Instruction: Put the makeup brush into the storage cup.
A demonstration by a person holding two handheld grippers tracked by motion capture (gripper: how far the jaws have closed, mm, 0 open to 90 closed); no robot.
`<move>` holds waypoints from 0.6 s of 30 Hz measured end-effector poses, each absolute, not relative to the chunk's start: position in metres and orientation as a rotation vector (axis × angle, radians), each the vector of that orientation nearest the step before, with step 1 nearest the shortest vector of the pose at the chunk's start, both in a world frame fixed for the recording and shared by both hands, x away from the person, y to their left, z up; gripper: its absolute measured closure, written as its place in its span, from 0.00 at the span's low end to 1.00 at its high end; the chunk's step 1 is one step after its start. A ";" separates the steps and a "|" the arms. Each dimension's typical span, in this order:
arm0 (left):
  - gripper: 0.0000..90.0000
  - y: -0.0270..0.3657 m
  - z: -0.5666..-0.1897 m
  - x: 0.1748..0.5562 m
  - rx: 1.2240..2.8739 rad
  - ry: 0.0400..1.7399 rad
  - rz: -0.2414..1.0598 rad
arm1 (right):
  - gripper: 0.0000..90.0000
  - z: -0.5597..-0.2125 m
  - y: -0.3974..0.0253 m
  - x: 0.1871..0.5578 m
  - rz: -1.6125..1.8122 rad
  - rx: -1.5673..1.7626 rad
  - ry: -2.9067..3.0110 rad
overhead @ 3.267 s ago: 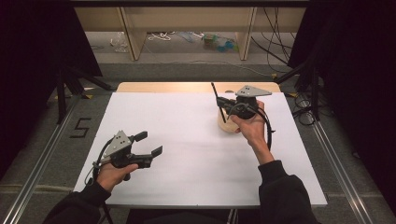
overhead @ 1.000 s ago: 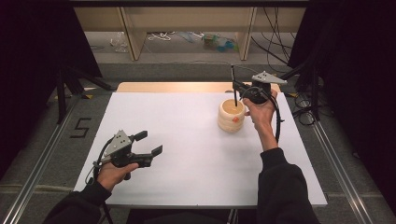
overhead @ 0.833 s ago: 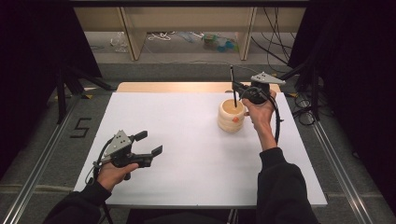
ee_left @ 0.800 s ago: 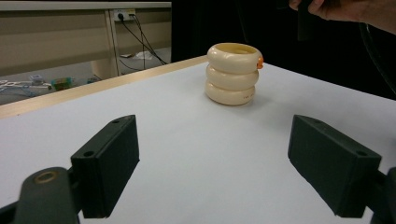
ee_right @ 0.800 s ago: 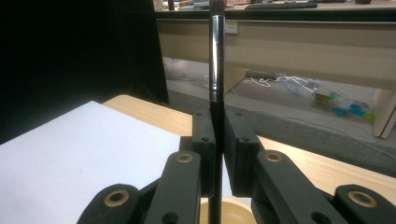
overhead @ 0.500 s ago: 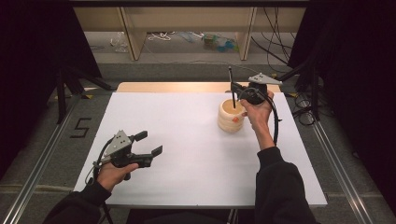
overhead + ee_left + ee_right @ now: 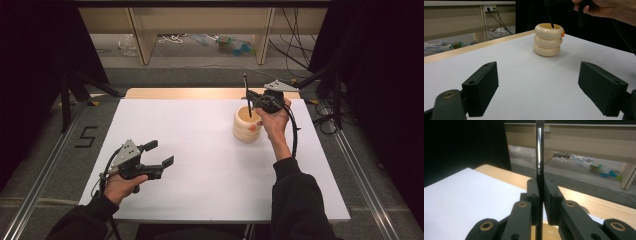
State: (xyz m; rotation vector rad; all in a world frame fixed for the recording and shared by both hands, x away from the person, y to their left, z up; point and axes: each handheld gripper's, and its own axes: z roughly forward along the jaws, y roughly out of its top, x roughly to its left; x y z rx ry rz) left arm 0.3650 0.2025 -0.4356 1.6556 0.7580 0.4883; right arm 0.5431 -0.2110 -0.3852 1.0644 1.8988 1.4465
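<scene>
A cream holder (image 7: 247, 126) made of three stacked rings, with a small orange mark (image 7: 562, 33), stands on the white table top (image 7: 200, 180) at the far right. My right gripper (image 7: 251, 96) is shut on a thin black brush (image 7: 539, 150) with a silver ferrule. It holds the brush upright, and the lower tip (image 7: 551, 23) is at the holder's (image 7: 547, 40) opening. My left gripper (image 7: 160, 153) rests low at the near left with nothing between its wide-apart jaws (image 7: 541, 88).
A bare wooden strip (image 7: 190, 93) runs along the table's far edge. Beyond it stand shelf legs with cables and small items on the floor (image 7: 230, 45). Metal rails (image 7: 45, 175) flank the table. Dark curtains hang at both sides.
My right gripper has lifted from low beside the holder and brought the brush upright over its opening. In the last second it has barely shifted. The left gripper has stayed still.
</scene>
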 end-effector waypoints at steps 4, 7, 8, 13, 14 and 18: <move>0.18 0.203 -0.435 0.365 1.655 0.755 0.488 | 0.93 -0.388 -0.212 0.542 1.437 1.096 1.911; 0.18 0.203 -0.435 0.366 1.651 0.757 0.492 | 0.93 -0.390 -0.212 0.543 1.441 1.085 1.905; 0.18 0.202 -0.436 0.365 1.648 0.766 0.484 | 0.93 -0.391 -0.212 0.542 1.443 1.093 1.905; 0.18 0.203 -0.435 0.365 1.655 0.754 0.491 | 0.93 -0.400 -0.214 0.541 1.445 1.110 1.908; 0.18 0.203 -0.436 0.365 1.657 0.754 0.491 | 0.93 -0.401 -0.215 0.541 1.452 1.114 1.906; 0.18 0.203 -0.436 0.365 1.652 0.759 0.489 | 0.93 -0.405 -0.215 0.540 1.449 1.109 1.906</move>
